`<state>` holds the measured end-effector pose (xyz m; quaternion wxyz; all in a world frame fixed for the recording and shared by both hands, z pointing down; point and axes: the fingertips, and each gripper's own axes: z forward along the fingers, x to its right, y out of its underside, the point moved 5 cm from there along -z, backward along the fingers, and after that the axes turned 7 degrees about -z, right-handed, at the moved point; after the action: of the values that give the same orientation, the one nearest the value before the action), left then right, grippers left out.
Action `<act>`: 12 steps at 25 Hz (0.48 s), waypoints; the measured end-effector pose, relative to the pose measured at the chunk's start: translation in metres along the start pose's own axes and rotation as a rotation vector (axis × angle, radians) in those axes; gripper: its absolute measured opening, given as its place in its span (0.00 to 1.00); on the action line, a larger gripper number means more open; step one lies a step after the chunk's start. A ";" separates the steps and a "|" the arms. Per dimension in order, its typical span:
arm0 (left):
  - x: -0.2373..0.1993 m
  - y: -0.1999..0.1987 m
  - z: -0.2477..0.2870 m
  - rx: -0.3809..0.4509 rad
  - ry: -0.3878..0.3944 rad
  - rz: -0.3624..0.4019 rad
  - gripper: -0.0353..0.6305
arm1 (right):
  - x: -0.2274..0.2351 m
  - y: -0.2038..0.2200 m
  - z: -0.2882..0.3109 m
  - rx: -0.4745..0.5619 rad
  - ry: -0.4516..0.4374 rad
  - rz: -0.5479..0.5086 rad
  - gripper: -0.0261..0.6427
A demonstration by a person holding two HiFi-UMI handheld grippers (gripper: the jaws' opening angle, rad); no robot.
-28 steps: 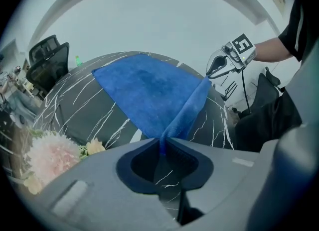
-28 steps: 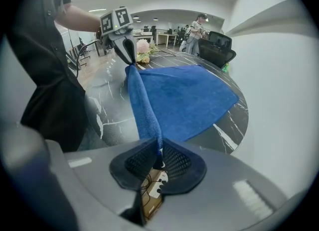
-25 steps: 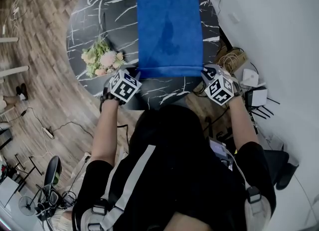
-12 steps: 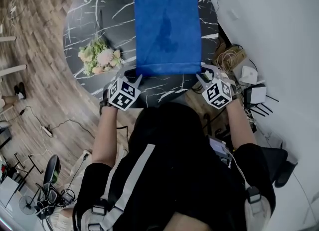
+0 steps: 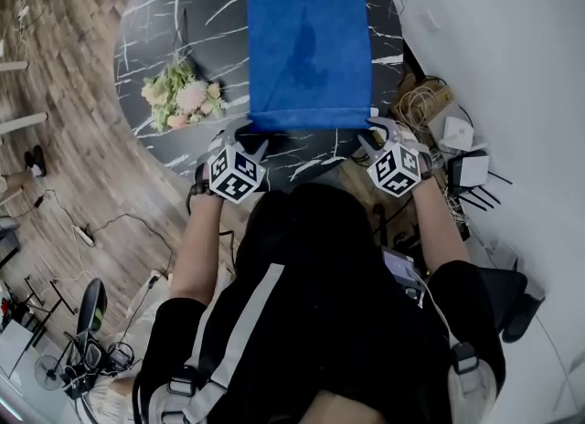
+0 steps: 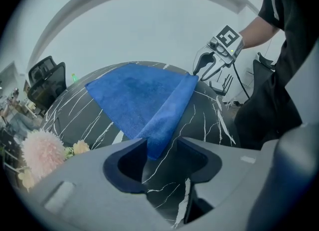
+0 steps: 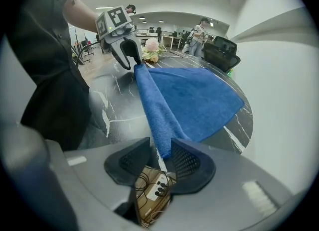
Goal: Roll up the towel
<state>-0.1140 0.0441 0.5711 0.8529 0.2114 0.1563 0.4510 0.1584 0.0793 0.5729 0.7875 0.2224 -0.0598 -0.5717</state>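
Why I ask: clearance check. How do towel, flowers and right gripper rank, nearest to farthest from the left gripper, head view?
1. towel, corner between jaws of the left gripper
2. flowers, further left
3. right gripper, opposite corner

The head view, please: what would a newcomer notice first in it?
A bright blue towel lies flat on the round black marble table, its near edge turned into a narrow fold. The left claw and right claw sit at that edge's two corners, jaws just opened with a corner between each. A pink bouquet lies left of the towel.
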 end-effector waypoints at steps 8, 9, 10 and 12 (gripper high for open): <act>-0.006 0.003 0.016 -0.053 0.011 0.024 0.32 | 0.004 0.005 0.010 -0.024 -0.013 0.004 0.23; -0.008 0.002 0.016 -0.058 0.011 0.026 0.30 | 0.005 0.005 0.011 -0.027 -0.012 0.007 0.22; -0.010 0.001 0.016 -0.066 0.011 0.033 0.27 | 0.007 0.006 0.012 -0.031 -0.010 0.006 0.21; -0.012 0.000 0.018 -0.085 0.014 0.060 0.25 | 0.010 0.007 0.014 -0.045 -0.012 -0.009 0.17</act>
<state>-0.1129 0.0301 0.5877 0.8460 0.1765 0.1365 0.4842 0.1627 0.0675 0.5865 0.7894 0.2016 -0.0506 -0.5777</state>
